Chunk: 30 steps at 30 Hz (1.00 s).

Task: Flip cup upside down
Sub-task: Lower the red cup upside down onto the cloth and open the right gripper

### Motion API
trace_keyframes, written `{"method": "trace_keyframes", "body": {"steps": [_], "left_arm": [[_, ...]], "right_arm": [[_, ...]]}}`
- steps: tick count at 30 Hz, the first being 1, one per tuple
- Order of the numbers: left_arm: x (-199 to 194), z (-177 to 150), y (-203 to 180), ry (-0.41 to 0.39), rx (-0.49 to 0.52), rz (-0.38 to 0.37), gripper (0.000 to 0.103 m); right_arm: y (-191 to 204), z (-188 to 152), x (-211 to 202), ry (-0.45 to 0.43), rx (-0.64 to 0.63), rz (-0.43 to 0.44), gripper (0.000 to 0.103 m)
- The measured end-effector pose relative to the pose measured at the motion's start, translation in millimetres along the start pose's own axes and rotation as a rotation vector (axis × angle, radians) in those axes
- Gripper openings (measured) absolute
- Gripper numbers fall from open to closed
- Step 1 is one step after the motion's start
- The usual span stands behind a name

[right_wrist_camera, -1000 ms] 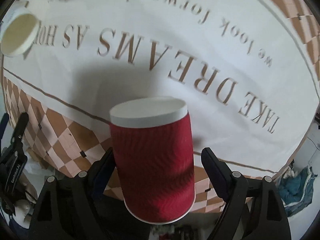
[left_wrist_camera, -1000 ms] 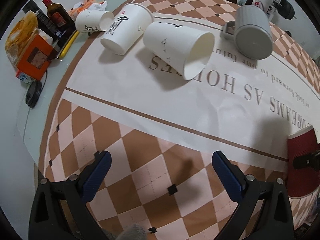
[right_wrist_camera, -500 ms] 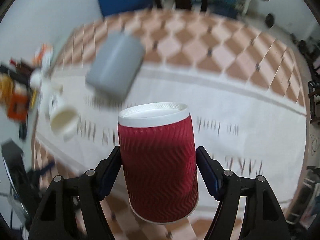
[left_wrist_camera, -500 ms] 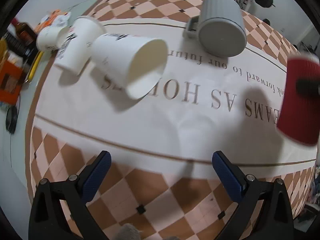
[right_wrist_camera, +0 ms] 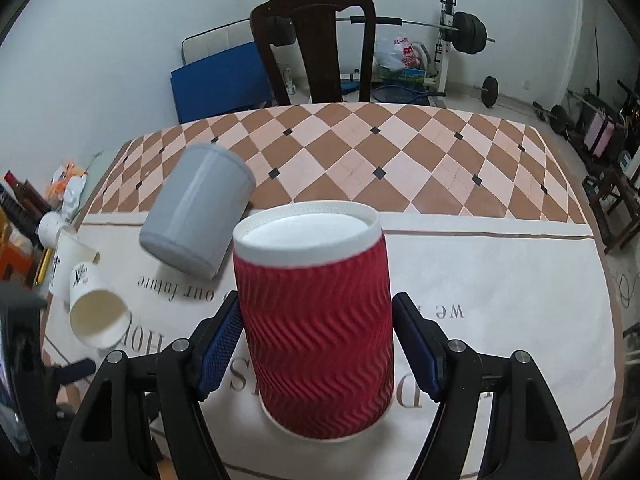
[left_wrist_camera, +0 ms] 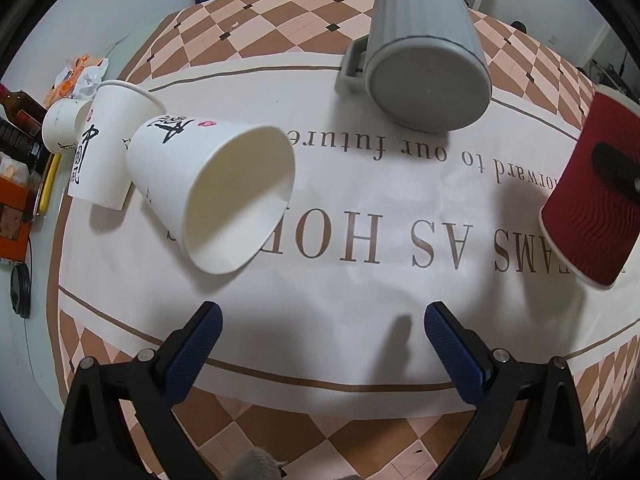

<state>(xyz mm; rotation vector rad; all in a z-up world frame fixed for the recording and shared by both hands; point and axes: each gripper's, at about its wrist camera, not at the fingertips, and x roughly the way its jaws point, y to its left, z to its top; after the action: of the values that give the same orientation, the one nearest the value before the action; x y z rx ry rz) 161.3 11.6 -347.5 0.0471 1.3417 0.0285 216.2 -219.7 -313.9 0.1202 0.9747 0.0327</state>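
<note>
A red ribbed paper cup (right_wrist_camera: 316,332) stands upside down between my right gripper's (right_wrist_camera: 318,340) blue pads, base up, its wide rim low over the white tablecloth (right_wrist_camera: 500,300). The right gripper is shut on it. In the left wrist view the red cup (left_wrist_camera: 592,200) shows tilted at the far right. My left gripper (left_wrist_camera: 322,344) is open and empty above the cloth. A white paper cup (left_wrist_camera: 216,192) lies on its side just ahead of it, mouth toward me.
A grey mug (left_wrist_camera: 424,68) lies on its side at the back. Two more white paper cups (left_wrist_camera: 108,148) lie at the left. Bottles and boxes (left_wrist_camera: 20,140) crowd the table's left edge. A dark chair (right_wrist_camera: 316,40) and gym weights stand beyond the table.
My right gripper has turned the red cup over and swung level, bringing it low over the cloth. My left gripper has moved forward toward the fallen white cup.
</note>
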Motion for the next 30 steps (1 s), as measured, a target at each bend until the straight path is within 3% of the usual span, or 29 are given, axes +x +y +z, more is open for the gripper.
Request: {"method": "trace_keyframes", "body": {"steps": [14, 16, 18, 21, 30], "left_arm": [[-11.0, -28.5, -12.8, -0.007, 0.043, 0.006, 0.103], [-13.0, -26.8, -13.8, -0.015, 0.048, 0.013, 0.103], [-18.5, -29.2, -14.9, -0.028, 0.057, 0.017, 0.103], [-31.1, -34.6, -18.1, -0.055, 0.073, 0.026, 0.103], [-92.2, -53.6, -30.4, -0.140, 0.101, -0.003, 0.103]], "right_arm": [[11.9, -43.4, -5.9, 0.032, 0.004, -0.050, 0.077], [12.5, -45.9, -10.3, 0.037, 0.003, -0.073, 0.083], [11.3, -48.5, -17.4, 0.034, 0.010, -0.093, 0.098], [8.1, -54.8, -34.6, 0.035, 0.027, -0.142, 0.103], [-4.7, -77.5, -100.7, 0.040, 0.108, -0.265, 0.103]]}}
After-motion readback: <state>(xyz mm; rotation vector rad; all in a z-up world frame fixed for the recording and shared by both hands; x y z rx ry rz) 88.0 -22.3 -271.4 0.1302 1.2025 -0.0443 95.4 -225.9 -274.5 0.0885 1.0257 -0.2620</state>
